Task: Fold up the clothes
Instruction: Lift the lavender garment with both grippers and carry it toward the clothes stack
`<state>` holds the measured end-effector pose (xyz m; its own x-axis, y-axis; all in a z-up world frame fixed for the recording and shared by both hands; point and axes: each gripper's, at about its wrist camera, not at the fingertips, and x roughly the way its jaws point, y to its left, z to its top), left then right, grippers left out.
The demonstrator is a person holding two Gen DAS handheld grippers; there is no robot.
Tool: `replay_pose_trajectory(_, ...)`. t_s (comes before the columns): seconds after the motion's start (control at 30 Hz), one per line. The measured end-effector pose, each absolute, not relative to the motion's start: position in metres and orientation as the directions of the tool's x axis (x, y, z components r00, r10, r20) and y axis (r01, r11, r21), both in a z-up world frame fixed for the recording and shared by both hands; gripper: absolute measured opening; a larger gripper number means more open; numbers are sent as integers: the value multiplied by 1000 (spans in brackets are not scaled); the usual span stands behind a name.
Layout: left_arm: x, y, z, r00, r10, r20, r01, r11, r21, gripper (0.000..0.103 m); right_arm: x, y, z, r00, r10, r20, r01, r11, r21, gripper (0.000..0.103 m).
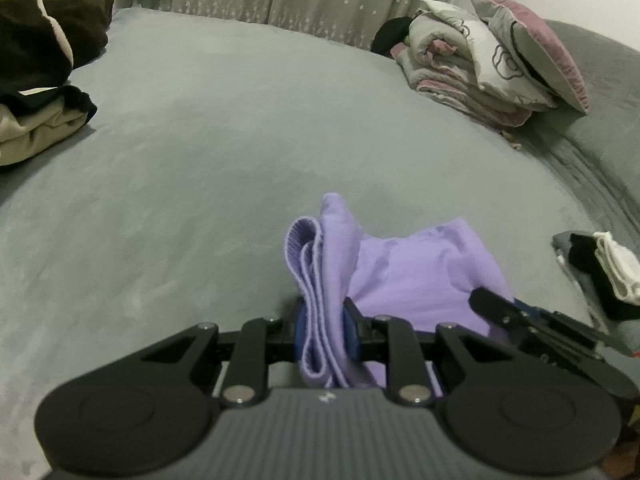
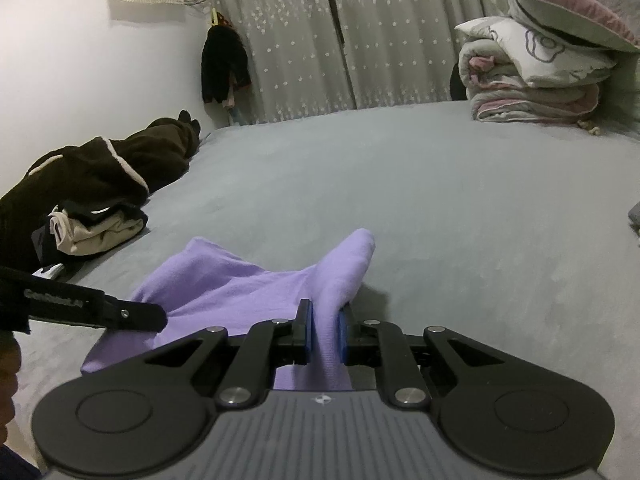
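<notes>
The left gripper [image 1: 326, 334] is pinching a ribbed hem of the purple garment [image 1: 416, 276] between its blue pads [image 1: 299, 330], the fingers pressed together on several bunched layers. It is pointing forward and low over the grey bed [image 1: 200, 152], with the cloth rising in a peak just past the fingertips. The right gripper [image 2: 325, 334] is likewise clamping a fold of the same garment [image 2: 224, 280], its pads closed on the fabric, and it is sitting level, close above the bed [image 2: 440, 200]. The garment is stretching between the two tools, with most of it lying on the bed surface near the front edge.

In the right wrist view the left tool's dark finger is reaching in from the left edge, cut off by the frame; in the left wrist view the right tool is showing only partly at the lower right. How much cloth is sitting inside each grip is being hidden by the fingers.

Farther out, a dark brown pile of clothes [image 2: 104, 172] is lying at the left, and a folded quilt with pillows [image 2: 536, 72] is stacking up at the far right, before a starred curtain [image 2: 320, 32].
</notes>
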<state>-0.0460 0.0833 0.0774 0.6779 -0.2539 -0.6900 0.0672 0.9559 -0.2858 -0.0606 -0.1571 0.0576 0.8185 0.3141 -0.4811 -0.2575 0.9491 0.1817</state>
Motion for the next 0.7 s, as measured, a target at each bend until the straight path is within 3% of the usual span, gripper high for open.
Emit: replay_pose_trajectory(0.7, -27, 2, 100, 677, -330, -658, 154, 937, -312, 18, -63, -225, 101, 899, 171, -404, -129, 983, 128, 12)
